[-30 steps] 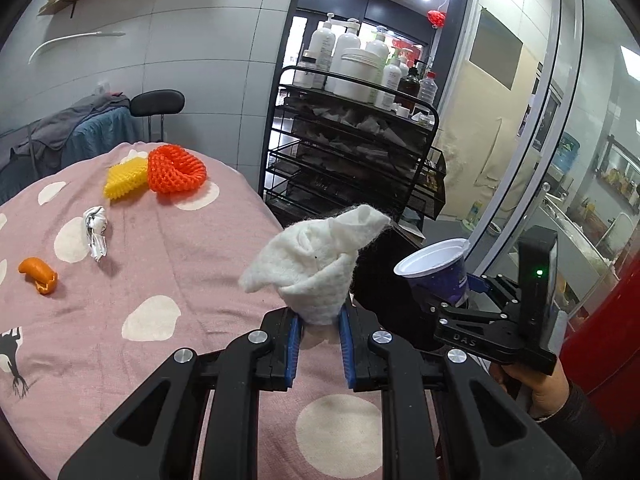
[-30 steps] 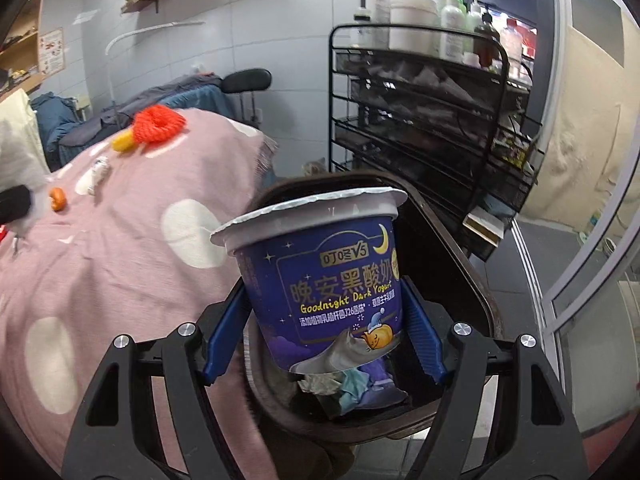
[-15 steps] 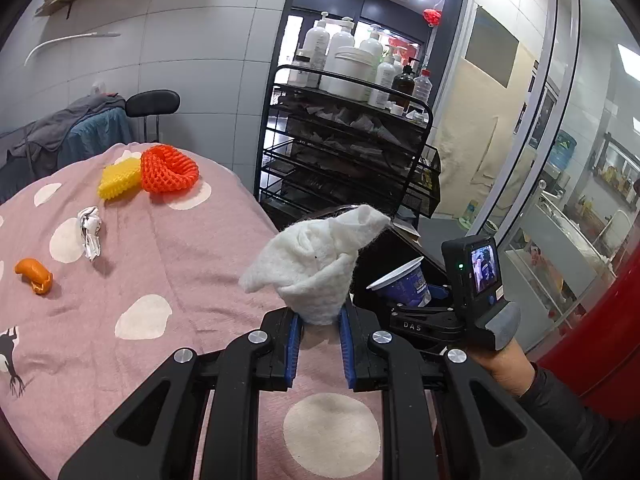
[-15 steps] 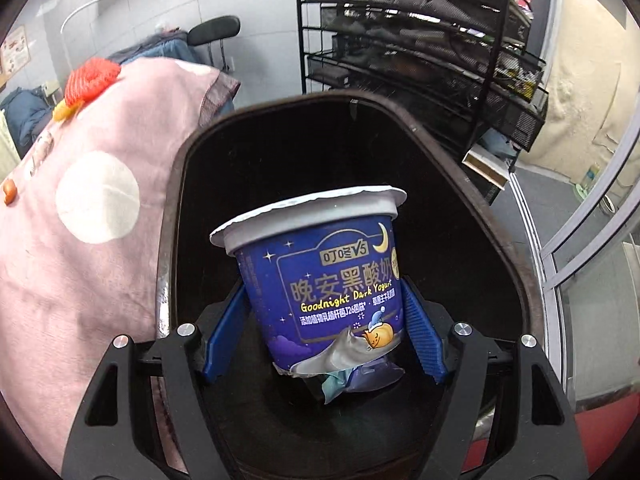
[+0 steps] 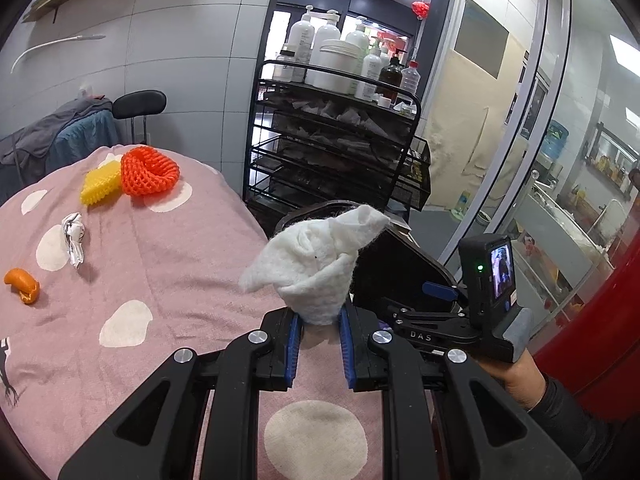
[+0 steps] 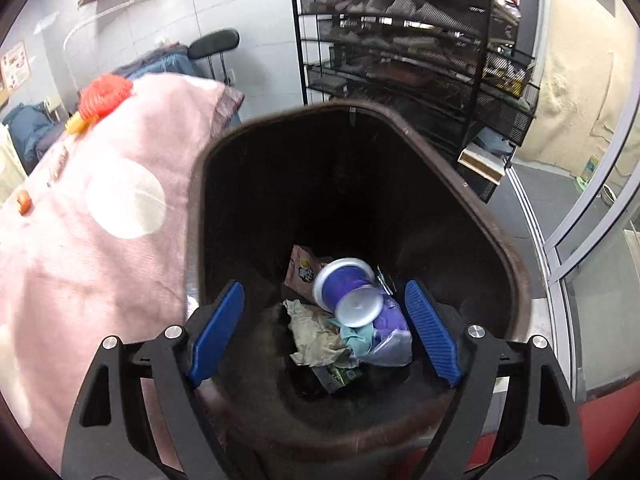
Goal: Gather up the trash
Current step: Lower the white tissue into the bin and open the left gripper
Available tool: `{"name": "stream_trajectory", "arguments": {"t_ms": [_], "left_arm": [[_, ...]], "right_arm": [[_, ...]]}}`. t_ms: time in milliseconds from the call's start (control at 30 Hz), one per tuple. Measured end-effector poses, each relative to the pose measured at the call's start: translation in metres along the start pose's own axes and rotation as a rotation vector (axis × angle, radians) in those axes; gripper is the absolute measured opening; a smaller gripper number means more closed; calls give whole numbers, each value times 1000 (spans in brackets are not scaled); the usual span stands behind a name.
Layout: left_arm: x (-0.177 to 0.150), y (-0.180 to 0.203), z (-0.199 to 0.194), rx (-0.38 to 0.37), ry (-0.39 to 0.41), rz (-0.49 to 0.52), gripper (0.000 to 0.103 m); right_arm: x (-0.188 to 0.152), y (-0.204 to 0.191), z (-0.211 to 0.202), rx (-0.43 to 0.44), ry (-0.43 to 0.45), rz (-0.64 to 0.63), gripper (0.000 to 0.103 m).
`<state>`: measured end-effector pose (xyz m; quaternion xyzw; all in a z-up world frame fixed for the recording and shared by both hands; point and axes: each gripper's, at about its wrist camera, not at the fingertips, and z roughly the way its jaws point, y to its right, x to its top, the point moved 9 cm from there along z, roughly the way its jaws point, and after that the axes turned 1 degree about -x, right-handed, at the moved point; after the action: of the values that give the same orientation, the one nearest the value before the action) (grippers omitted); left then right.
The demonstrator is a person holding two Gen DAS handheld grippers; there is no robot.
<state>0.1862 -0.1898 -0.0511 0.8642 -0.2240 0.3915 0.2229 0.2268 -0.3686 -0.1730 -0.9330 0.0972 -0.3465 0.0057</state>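
Note:
My left gripper (image 5: 318, 344) is shut on a crumpled white tissue (image 5: 316, 264) and holds it above the pink spotted table (image 5: 160, 280), next to the dark bin (image 5: 400, 272). My right gripper (image 6: 324, 332) is open and empty over the mouth of the bin (image 6: 516, 280). The blue yogurt cup (image 6: 346, 286) lies on its side at the bottom of the bin among other scraps. In the left wrist view the right gripper's body shows at the right; its fingers are hidden behind the tissue and bin.
On the table lie an orange foam net (image 5: 150, 170), a yellow foam net (image 5: 100, 188), a crumpled white wrapper (image 5: 74, 236) and an orange peel (image 5: 22, 286). A black wire rack (image 5: 336, 148) with bottles stands behind the bin. Glass doors are at the right.
My right gripper lowered the yogurt cup into the bin, opened and let it go; the cup now lies at the bottom. My left gripper still holds the tissue, nearly still.

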Motion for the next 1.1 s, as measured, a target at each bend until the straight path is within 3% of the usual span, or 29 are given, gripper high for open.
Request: {"name": "stream_trajectory", "arguments": {"t_ms": [633, 1100], "left_arm": [[12, 54, 68, -111, -121, 93, 17], [3, 81, 116, -150, -254, 150, 17]], "right_arm": [[-13, -1, -104, 60, 204, 32, 88], [-36, 1, -110, 68, 175, -14, 89]]}}
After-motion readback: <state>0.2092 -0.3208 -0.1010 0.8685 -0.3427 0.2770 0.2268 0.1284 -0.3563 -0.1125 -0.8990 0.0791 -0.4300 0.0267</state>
